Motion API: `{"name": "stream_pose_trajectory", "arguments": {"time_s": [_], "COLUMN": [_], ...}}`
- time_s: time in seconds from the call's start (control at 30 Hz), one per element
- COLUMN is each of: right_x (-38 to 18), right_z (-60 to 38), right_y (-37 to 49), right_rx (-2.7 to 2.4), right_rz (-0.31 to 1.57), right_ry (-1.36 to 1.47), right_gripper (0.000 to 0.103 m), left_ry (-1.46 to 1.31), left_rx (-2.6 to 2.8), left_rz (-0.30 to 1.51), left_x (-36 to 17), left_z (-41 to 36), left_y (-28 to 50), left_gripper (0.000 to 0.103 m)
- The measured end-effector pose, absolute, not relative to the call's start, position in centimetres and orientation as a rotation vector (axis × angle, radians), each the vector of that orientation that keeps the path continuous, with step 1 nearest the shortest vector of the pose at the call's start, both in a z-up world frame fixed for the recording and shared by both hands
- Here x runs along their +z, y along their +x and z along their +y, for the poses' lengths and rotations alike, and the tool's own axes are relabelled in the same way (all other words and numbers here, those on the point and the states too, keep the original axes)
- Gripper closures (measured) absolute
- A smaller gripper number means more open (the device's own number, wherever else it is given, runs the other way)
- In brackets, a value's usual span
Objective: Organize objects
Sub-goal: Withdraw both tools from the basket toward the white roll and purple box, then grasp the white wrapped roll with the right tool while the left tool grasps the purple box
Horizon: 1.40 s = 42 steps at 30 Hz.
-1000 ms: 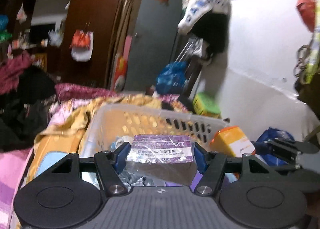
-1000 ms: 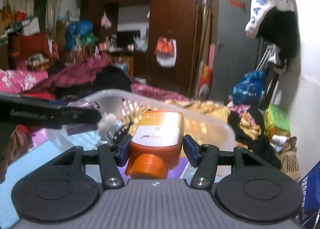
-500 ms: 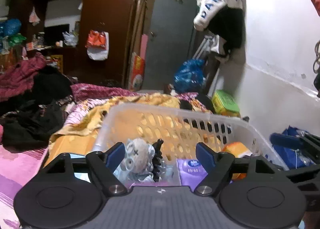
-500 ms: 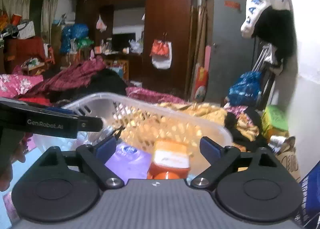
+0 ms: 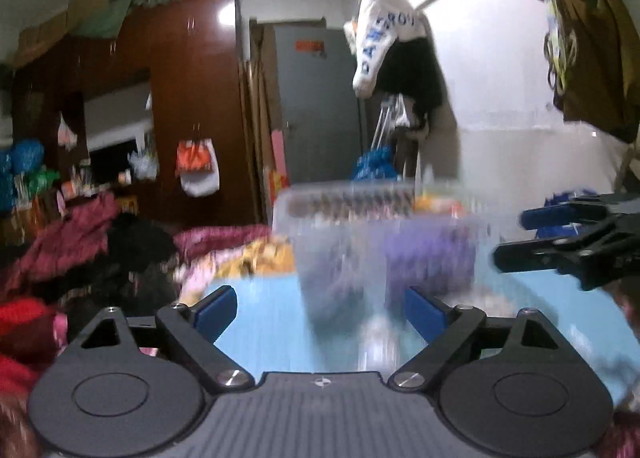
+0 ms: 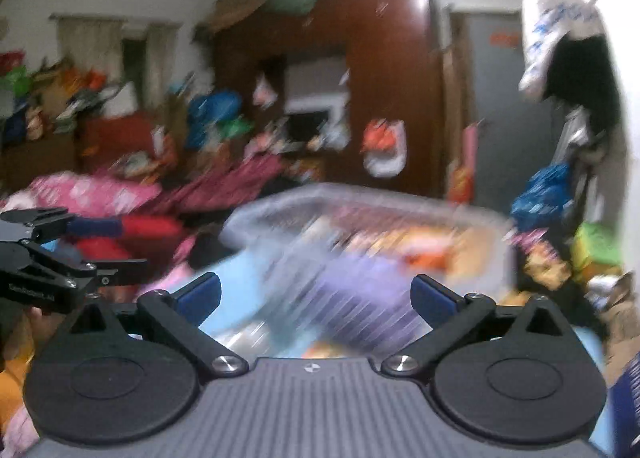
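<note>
Both views are blurred by motion. A white slotted basket [image 5: 360, 198] stands on a light blue mat [image 5: 272, 334]. Inside it I make out a purple packet [image 5: 432, 254] and an orange bottle [image 5: 436, 204]. My left gripper [image 5: 320, 312] is short of the basket, its jaws opening with nothing between them. In the right wrist view the basket [image 6: 360, 194] holds the purple packet [image 6: 360, 278] and the orange bottle [image 6: 424, 254]. My right gripper [image 6: 316, 294] is also short of it, its jaws opening and empty. Each gripper shows at the edge of the other's view, the right gripper [image 5: 560, 242] and the left gripper [image 6: 60, 258].
Heaped clothes [image 5: 80, 250] lie on the bed to the left. A dark wooden wardrobe [image 5: 192, 98] and a grey door [image 5: 316, 106] stand behind. Clothes [image 5: 392, 54] hang on the white wall at right, with a blue bag [image 6: 540, 190] below.
The left gripper let go of the purple packet and the right let go of the orange bottle; both now lie in the basket. Both grippers opened wide and drew back from the basket.
</note>
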State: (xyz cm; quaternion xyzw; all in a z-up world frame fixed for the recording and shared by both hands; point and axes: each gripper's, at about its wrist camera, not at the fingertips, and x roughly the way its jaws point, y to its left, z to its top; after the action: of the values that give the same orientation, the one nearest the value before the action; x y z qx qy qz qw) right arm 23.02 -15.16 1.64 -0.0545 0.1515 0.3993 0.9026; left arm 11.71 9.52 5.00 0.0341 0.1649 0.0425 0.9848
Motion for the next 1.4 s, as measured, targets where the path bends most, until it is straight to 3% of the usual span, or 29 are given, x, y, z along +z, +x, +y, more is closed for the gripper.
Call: {"name": "stream_pose_trajectory", "arguments": {"time_s": [0.37,1.1,1.3,1.4], "right_x": [-3.3,-4.8,-4.5,-4.8], "right_z": [-5.3,-5.4,-5.8,-5.4], "right_y": [24.4,24.9,25.2,25.6], "right_rx": [0.859,0.886,0.893,0.887], "right_rz": [0.480,0.626,0.664,0.693], "right_ry": [-0.233,-0.146,-0.086,-0.079], "right_gripper": [0.000,0.000,0.010,0.016], "left_ry": [0.006,0.034,0.029,0.053], "left_rx": [0.065,0.055,0.087,0.123], "left_rz": [0.394,0.429,0.434,0.429], "left_x": [-0.3,-3.1,-3.2,-3.4], "left_z": [11.7,10.1,10.0,9.7], "left_y": [11.0,12.5,13.0,13.1], "left_gripper": [0.010,0.010,0.010,0.017]}}
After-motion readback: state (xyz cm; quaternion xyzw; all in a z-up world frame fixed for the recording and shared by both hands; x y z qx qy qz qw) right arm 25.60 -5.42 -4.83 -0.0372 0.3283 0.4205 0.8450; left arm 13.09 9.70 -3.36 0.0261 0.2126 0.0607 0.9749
